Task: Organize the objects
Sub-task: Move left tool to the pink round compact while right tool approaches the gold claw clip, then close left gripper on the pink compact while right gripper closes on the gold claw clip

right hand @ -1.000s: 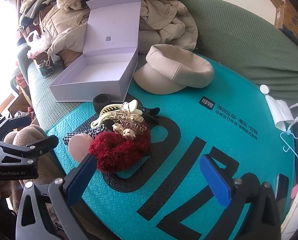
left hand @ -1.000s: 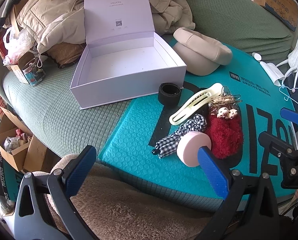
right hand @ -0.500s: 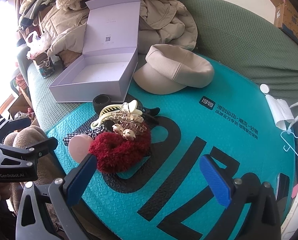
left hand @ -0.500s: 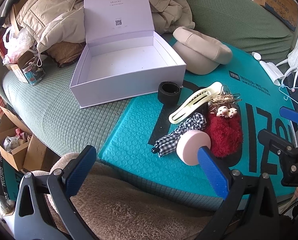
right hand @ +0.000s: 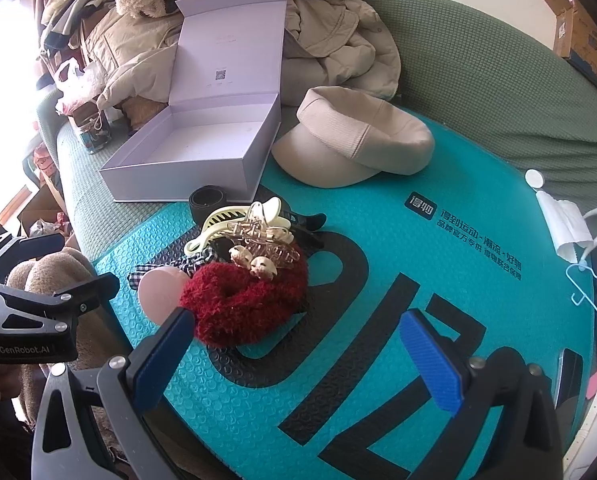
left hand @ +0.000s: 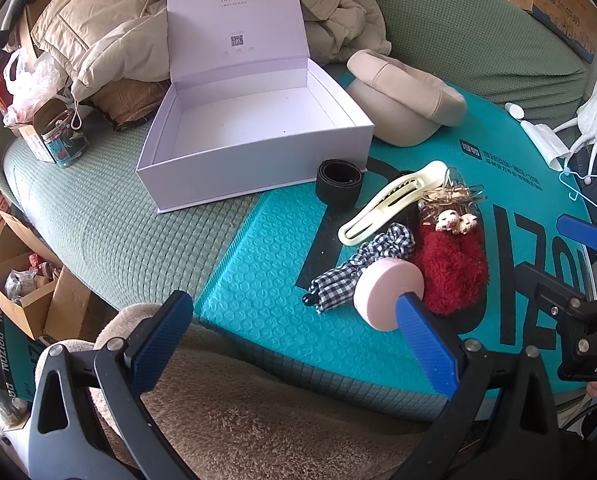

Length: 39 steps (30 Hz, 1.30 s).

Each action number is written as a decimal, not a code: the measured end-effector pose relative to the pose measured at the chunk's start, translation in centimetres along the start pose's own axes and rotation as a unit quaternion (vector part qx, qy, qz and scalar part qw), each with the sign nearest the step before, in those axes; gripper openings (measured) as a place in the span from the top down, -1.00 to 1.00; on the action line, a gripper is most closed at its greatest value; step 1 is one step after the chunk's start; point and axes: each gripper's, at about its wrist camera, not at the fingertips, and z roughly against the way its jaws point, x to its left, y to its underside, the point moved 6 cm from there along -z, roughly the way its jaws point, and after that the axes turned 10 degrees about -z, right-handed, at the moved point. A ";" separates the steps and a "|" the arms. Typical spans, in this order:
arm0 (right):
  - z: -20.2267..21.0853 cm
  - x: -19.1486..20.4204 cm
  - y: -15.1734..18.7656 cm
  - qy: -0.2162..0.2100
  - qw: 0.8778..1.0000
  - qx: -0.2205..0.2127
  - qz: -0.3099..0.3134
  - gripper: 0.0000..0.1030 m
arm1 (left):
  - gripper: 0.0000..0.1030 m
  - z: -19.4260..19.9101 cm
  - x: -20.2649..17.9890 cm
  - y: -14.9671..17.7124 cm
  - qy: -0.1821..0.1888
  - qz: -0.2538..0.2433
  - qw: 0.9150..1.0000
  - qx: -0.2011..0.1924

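Observation:
An open, empty white box [left hand: 250, 128] [right hand: 202, 148] stands on the green bed, lid up. On the teal mailer [left hand: 266, 264] [right hand: 378, 264] lies a pile: red fuzzy scrunchie [left hand: 450, 268] [right hand: 246, 300], pink round case [left hand: 386, 294] [right hand: 160, 290], checked bow [left hand: 358, 268], cream claw clip [left hand: 394, 204] [right hand: 234, 216], gold clip [left hand: 454, 196] [right hand: 266, 236], black band [left hand: 338, 186] [right hand: 208, 200]. A beige cap [left hand: 406, 108] [right hand: 358, 140] lies beside the box. My left gripper [left hand: 290, 340] is open, near the pink case. My right gripper [right hand: 298, 356] is open, just short of the scrunchie.
Beige jackets [left hand: 110, 40] [right hand: 330, 40] are piled behind the box. A small tin [left hand: 64, 146] and a plastic bag [left hand: 30, 80] sit at the left. Cardboard boxes [left hand: 22, 296] stand on the floor. A tan fleece blanket [left hand: 258, 408] lies under my left gripper.

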 end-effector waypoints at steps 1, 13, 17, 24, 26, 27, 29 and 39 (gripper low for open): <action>0.0 0.1 0.0 -0.001 1.000 -0.001 0.001 -0.99 | -0.97 -0.1 0.0 0.0 0.001 0.000 1.000 0.001; -1.6 0.7 0.5 -0.047 0.999 0.010 -0.003 -0.99 | -0.90 -1.8 -0.4 0.6 0.030 0.000 0.999 0.016; -1.9 0.6 0.0 -0.053 0.999 0.001 -0.002 -0.99 | -0.85 -2.2 -0.3 0.5 0.046 0.010 0.999 0.014; -2.9 0.7 -1.4 -0.069 0.997 -0.011 -0.007 -0.88 | -0.70 -2.6 -0.5 0.1 0.070 0.018 0.997 0.006; -3.2 0.8 -1.6 -0.076 0.997 -0.012 -0.007 -0.84 | -0.68 -2.7 -0.6 -0.1 0.076 0.020 0.997 0.004; -3.4 0.8 -1.8 -0.078 0.997 -0.013 -0.006 -0.84 | -0.67 -2.8 -0.7 -0.2 0.079 0.022 0.997 0.002; -3.7 0.9 -2.1 -0.080 0.997 -0.018 -0.005 -0.82 | -0.65 -2.9 -0.7 -0.4 0.084 0.026 0.996 0.000; -5.2 1.9 -3.1 -0.105 0.994 -0.029 0.013 -0.35 | -0.43 -4.0 -0.9 -0.6 0.098 0.037 0.994 0.007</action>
